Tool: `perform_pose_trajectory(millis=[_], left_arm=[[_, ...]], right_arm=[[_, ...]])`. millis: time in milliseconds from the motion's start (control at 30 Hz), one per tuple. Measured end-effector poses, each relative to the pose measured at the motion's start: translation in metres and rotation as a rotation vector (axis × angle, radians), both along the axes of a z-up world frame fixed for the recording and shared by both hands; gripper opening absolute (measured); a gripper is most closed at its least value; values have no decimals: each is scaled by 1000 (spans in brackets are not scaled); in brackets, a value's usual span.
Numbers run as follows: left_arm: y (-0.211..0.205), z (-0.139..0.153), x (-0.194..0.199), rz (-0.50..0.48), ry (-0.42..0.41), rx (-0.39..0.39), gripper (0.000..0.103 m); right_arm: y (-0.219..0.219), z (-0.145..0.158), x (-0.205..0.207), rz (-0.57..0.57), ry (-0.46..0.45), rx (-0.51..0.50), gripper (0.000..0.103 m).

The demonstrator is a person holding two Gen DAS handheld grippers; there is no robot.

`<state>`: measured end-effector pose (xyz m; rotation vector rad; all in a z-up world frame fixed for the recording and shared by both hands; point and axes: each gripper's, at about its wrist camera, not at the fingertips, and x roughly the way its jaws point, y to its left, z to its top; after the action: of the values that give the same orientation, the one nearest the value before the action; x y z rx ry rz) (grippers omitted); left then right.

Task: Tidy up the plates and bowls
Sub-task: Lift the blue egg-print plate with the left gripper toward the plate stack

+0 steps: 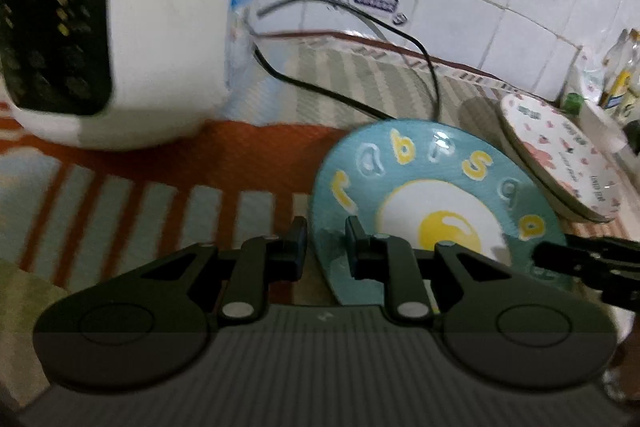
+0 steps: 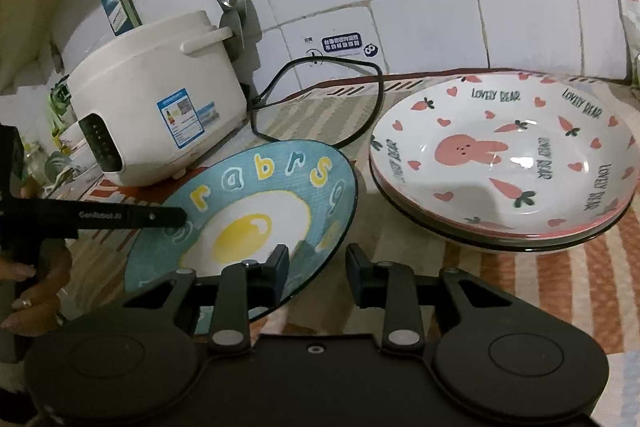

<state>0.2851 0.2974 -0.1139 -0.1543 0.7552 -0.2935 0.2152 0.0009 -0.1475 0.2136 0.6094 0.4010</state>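
**Ana:** Striped cloth covers the tabletop (image 2: 560, 287), with white wall tiles behind. Nearest us, where is the blue egg plate (image 2: 256, 211)?

**Bo:** Tilted, its near rim lifted. The left tool (image 1: 326, 243) straddles one side of the rim and the right tool (image 2: 316, 267) the other, both with jaws apart. Whether either pad touches the rim, I cannot tell.

**Ana:** How will it handle?

**Bo:** Glazed ceramic, I'd judge: stiff, fairly heavy, slick and breakable. Pinch the rim deep, from both sides.

**Ana:** Room to move?

**Bo:** Just right of the blue plate sits the rabbit plate stack (image 2: 504, 163), a narrow gap of cloth between them. Behind the blue plate lies a black cord (image 2: 360, 131), and beyond on the left the white rice cooker (image 2: 160, 115). Lifting it up and over rightward looks safest.
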Motion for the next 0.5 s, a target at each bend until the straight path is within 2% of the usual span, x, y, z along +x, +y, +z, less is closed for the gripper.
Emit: perform_pose_trajectory(millis=[133, 233, 500], left_arm=[[0, 0, 2, 18, 6, -17, 19], [-2, 1, 2, 24, 3, -4, 19], [-6, 4, -2, 51, 9, 19, 19]], right_arm=[[2, -1, 11, -9, 33, 20, 39], [8, -2, 15, -31, 42, -19, 23], [8, 2, 8, -27, 46, -30, 22]])
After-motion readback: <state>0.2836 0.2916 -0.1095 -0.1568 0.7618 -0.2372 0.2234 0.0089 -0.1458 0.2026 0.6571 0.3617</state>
